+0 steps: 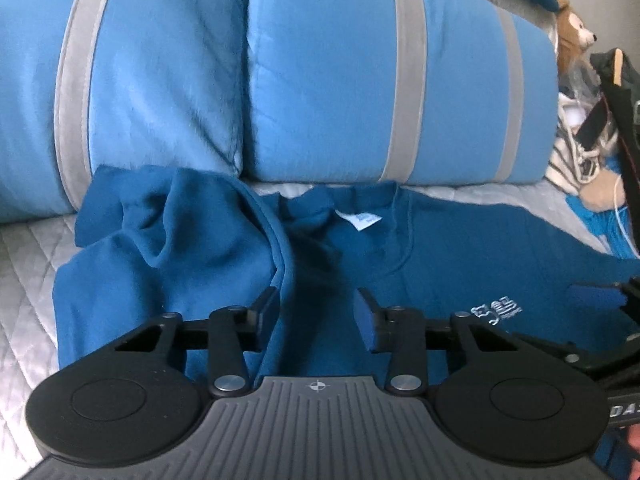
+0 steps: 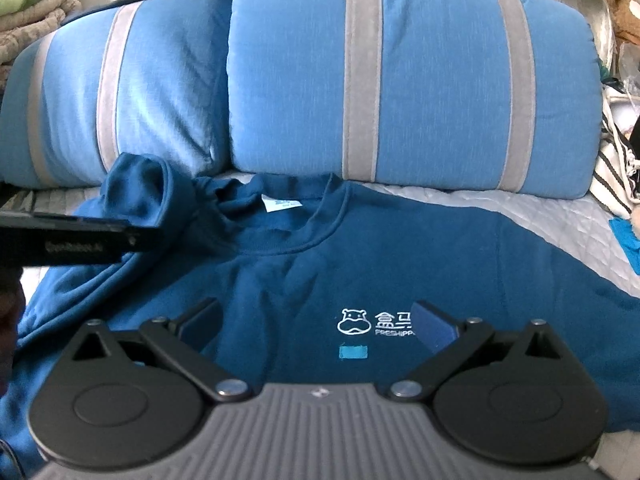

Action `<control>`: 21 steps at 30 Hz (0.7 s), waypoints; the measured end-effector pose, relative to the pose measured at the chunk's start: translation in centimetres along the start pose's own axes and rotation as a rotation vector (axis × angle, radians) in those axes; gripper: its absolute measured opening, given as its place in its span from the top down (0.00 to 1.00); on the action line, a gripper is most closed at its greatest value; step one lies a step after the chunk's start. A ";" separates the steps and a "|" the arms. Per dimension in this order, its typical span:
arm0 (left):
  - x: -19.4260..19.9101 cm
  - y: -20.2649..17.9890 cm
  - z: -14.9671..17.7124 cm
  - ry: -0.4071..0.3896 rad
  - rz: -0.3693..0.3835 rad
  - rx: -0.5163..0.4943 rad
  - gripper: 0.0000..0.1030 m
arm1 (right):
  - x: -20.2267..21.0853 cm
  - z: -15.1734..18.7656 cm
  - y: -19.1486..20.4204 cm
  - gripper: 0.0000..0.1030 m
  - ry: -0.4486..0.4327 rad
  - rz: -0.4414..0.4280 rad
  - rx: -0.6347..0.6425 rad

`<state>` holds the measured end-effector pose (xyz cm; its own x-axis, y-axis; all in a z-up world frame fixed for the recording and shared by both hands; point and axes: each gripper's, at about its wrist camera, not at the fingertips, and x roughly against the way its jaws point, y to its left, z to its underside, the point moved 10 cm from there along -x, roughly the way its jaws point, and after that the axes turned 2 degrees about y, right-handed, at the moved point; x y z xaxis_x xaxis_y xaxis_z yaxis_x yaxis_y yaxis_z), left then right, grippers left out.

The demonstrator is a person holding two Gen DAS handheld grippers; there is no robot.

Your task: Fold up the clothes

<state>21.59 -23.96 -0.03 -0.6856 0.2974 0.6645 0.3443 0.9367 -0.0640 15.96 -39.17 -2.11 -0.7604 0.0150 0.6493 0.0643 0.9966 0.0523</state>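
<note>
The left tool [image 1: 316,316] hangs with its fingers spread, nothing between them, over a dark blue sweatshirt [image 1: 440,248]. The right tool [image 2: 316,320] is likewise spread wide and empty above the chest logo [image 2: 374,322], a white hippo outline with lettering. The sweatshirt lies front up on a bed, its soft knit mostly flat, a ribbed round collar [image 2: 304,236] with a pale label [image 2: 280,204] inside. One sleeve [image 1: 172,232] is folded across the body in a rumpled, bunched heap. Beneath is a grey quilted bedspread [image 1: 24,280] stitched in diamonds. Behind stand two plump light blue cushions [image 2: 440,80] with grey bands. A stuffed toy [image 1: 572,36] sits at the far edge
</note>
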 end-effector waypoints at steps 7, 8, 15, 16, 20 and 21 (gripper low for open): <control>-1.2 0.8 0.6 0.032 -0.052 0.014 0.73 | 0.0 0.0 0.1 0.00 0.002 -0.006 0.000; -1.4 0.9 0.7 0.037 -0.059 0.016 0.87 | -0.1 0.0 0.1 0.00 0.003 -0.007 0.000; 0.9 1.3 -0.1 0.007 -0.091 -0.001 0.93 | -0.4 0.1 -0.3 0.00 0.018 -0.002 -0.017; 1.8 1.5 -0.5 -0.009 -0.088 0.005 0.93 | -0.4 0.2 -0.4 0.00 0.020 -0.002 -0.022; 5.9 2.7 -1.8 -0.073 -0.078 0.024 0.94 | -0.5 0.3 -0.5 0.00 0.025 -0.006 -0.033; 6.9 3.0 -2.0 -0.088 -0.077 0.029 0.94 | -0.5 0.3 -0.4 0.00 0.026 -0.006 -0.028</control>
<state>19.18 -19.42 5.89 -0.7634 0.2388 0.6002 0.2712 0.9618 -0.0376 16.16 -39.56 -2.70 -0.7439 0.0069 0.6683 0.0784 0.9939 0.0770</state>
